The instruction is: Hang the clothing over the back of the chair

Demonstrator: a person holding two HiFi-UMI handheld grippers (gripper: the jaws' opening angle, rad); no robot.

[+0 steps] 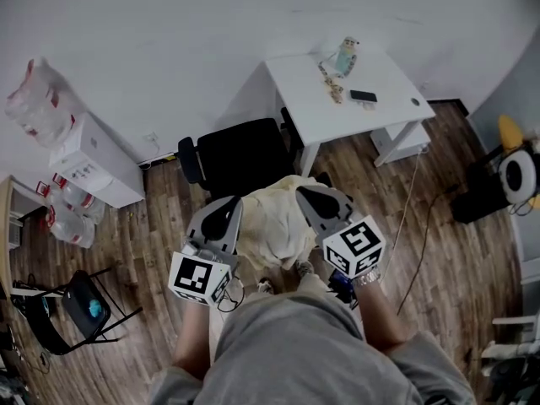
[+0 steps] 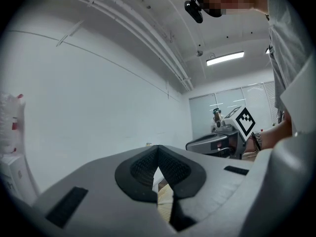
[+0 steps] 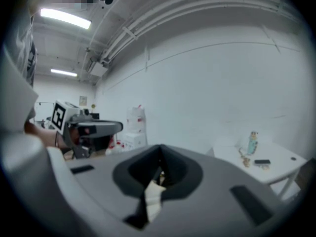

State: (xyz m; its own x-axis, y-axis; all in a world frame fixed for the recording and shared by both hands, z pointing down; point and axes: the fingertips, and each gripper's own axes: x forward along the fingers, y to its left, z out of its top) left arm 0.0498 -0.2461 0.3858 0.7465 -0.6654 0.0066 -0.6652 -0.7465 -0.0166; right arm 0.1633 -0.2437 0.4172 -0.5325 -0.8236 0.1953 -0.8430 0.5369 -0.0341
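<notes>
clothing (image 1: 274, 222) held up near chair (image 1: 240, 154)

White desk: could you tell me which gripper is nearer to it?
Right. The right gripper, shut on the cream garment, is on the side toward the white desk; the left gripper, also shut on it, is farther off.

Wooden floor and white table, seen from above

We see a wooden floor (image 1: 143, 243) that carries a white table (image 1: 297, 81) by the wall, a black chair (image 1: 240, 154) just beside it, a white cabinet (image 1: 94, 160) at the left with clear plastic bags (image 1: 67, 213) next to it, and a black folding seat (image 1: 80, 306) at the lower left. On the table are a black phone (image 1: 364, 96), a small bottle (image 1: 344, 56) and, between them, some small things (image 1: 333, 87) we cannot identify. A thin cable (image 1: 424, 226) runs over the floor at the right.
</notes>
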